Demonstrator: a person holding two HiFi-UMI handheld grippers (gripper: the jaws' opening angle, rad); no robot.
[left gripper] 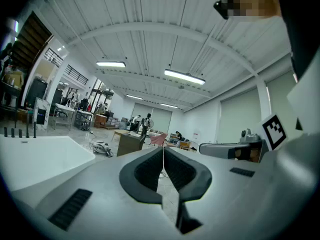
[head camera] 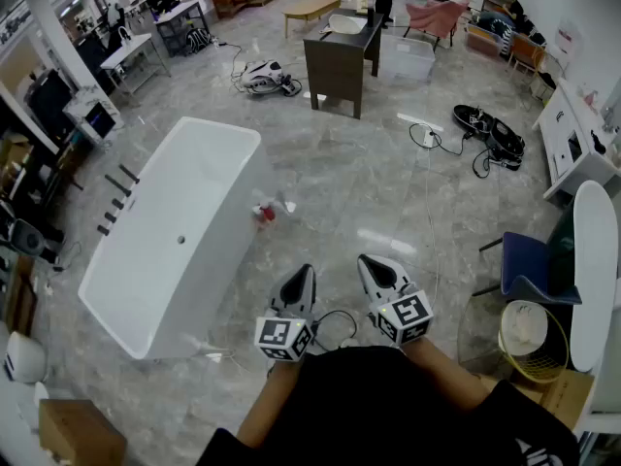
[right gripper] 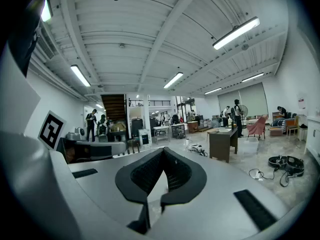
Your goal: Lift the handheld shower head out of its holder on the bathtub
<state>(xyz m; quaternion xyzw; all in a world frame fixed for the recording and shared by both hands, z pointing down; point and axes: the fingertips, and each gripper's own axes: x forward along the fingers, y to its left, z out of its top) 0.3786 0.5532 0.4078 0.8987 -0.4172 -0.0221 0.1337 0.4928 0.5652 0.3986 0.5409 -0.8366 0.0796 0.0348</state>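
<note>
The bathtub lies left of both grippers, its long side running away from the person. Small dark taps stand on its far rim. The shower head is likely among them, too small to pick out. The left gripper is nearer than the right gripper. Both jaws are pressed together, empty.
</note>
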